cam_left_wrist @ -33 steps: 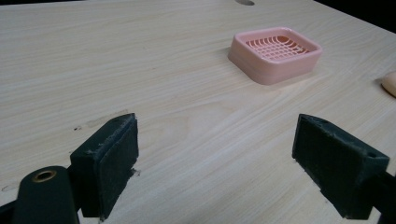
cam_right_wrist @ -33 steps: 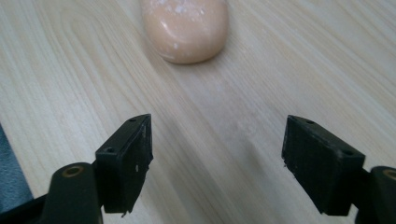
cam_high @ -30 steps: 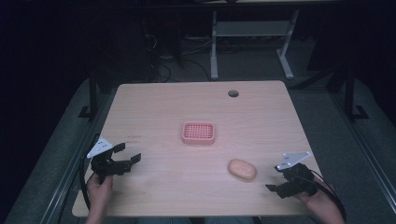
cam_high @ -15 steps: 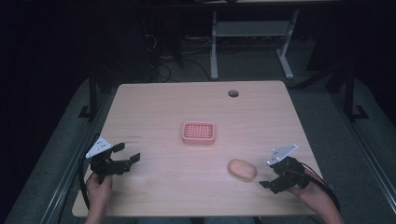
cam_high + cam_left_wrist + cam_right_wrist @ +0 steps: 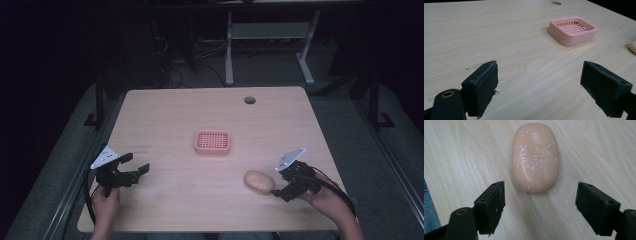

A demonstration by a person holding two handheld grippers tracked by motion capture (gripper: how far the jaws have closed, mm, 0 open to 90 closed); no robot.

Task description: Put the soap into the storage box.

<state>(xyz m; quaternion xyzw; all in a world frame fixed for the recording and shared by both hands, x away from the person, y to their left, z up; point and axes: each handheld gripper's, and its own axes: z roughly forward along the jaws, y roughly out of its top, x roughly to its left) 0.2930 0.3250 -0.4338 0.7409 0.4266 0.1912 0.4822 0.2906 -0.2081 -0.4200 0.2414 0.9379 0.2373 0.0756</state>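
Observation:
An oval peach soap bar (image 5: 259, 180) (image 5: 535, 157) lies flat on the wooden table (image 5: 170, 115), right of centre near the front. My right gripper (image 5: 276, 182) (image 5: 540, 206) is open just to its right, jaws pointing at the near end of the bar and not touching it. A pink slatted soap dish (image 5: 213, 142) (image 5: 572, 30) sits empty in the middle of the table. My left gripper (image 5: 135, 164) (image 5: 540, 90) is open at the front left, holding nothing and aimed toward the dish.
A round cable hole (image 5: 249, 100) lies near the table's far edge. Metal desk legs (image 5: 229, 55) and cables stand on the dark floor behind. Grey carpet runs along both sides of the table.
My right gripper has moved left and turned toward the soap bar, ending close beside it. The left gripper has barely shifted.

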